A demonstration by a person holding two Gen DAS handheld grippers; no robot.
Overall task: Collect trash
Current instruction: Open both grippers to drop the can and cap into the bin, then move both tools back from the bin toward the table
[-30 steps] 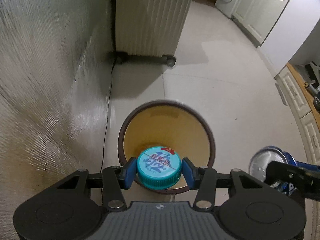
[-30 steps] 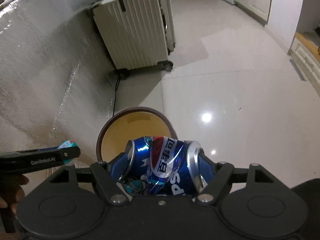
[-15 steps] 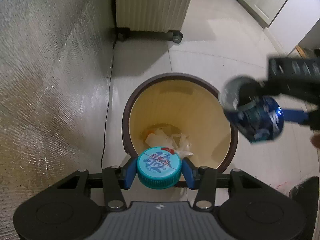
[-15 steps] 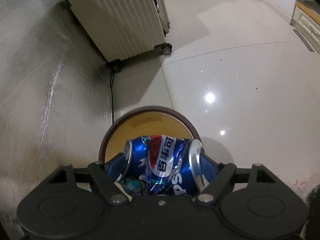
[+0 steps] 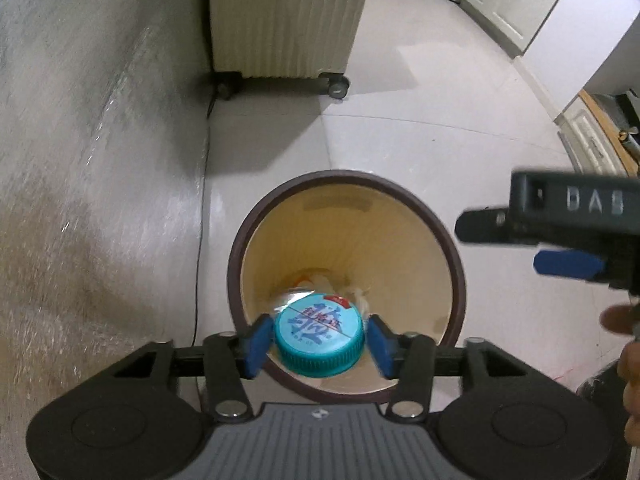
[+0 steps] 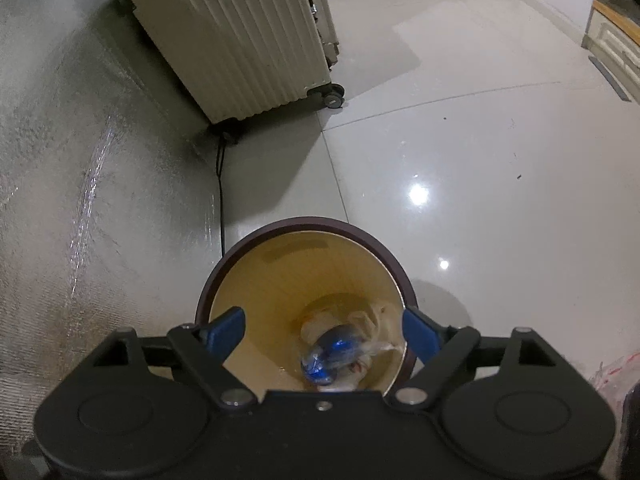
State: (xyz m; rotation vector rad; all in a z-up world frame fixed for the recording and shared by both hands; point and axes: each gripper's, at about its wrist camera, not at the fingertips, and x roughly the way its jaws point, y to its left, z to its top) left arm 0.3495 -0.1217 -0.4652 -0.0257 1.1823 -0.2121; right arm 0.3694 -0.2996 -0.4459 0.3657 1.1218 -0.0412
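Over the bin (image 5: 456, 268), the left gripper (image 5: 320, 342) opens around a teal cap (image 5: 320, 338); the right gripper (image 6: 320, 330) opens empty above a blue can (image 6: 332, 354).

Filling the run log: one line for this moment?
left gripper: opening, teal cap between pads | right gripper: opening, empty | blue can: in bin

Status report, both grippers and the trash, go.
Left gripper opening over the bin, teal cap between its pads, gaps showing. Right gripper opening, empty; blue can down in the bin. Nothing in the way.
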